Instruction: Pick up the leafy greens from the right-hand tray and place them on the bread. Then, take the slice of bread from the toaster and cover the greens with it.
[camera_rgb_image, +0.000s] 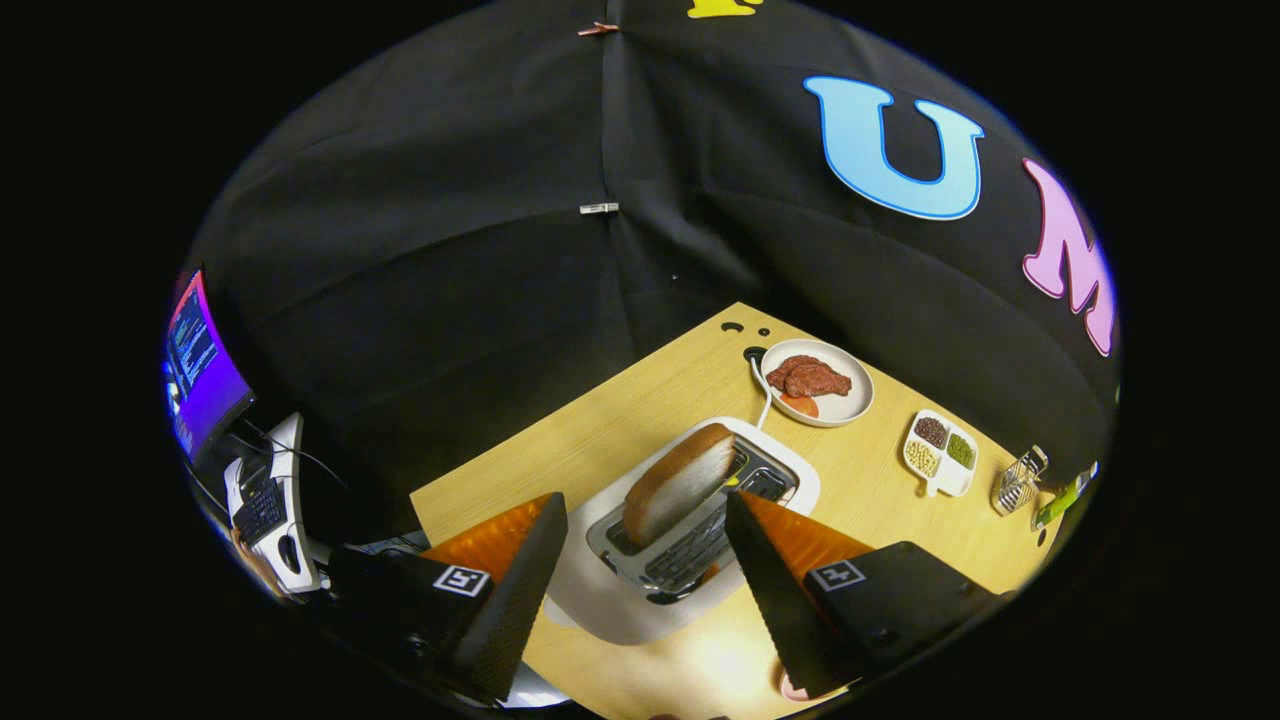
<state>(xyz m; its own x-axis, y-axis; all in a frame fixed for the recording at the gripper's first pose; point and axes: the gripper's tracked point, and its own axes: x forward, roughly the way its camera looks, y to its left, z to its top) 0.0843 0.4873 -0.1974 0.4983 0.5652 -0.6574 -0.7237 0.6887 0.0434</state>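
Gripper (640, 560) spread wide over the toaster (690, 530); bread slice (678, 482) stands in its slot between the fingers, ungrasped. Plate of meat (818, 383) at one o'clock. Greens step probably done; covering remains.

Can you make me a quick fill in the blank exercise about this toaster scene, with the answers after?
1. The slice of bread stands in a slot of the ____.
2. The gripper fingers are ____, with the bread slice between them.
3. The round plate beyond the toaster holds pieces of ____.
4. The divided dish has ____ compartments.

Missing words: toaster; open; meat; three
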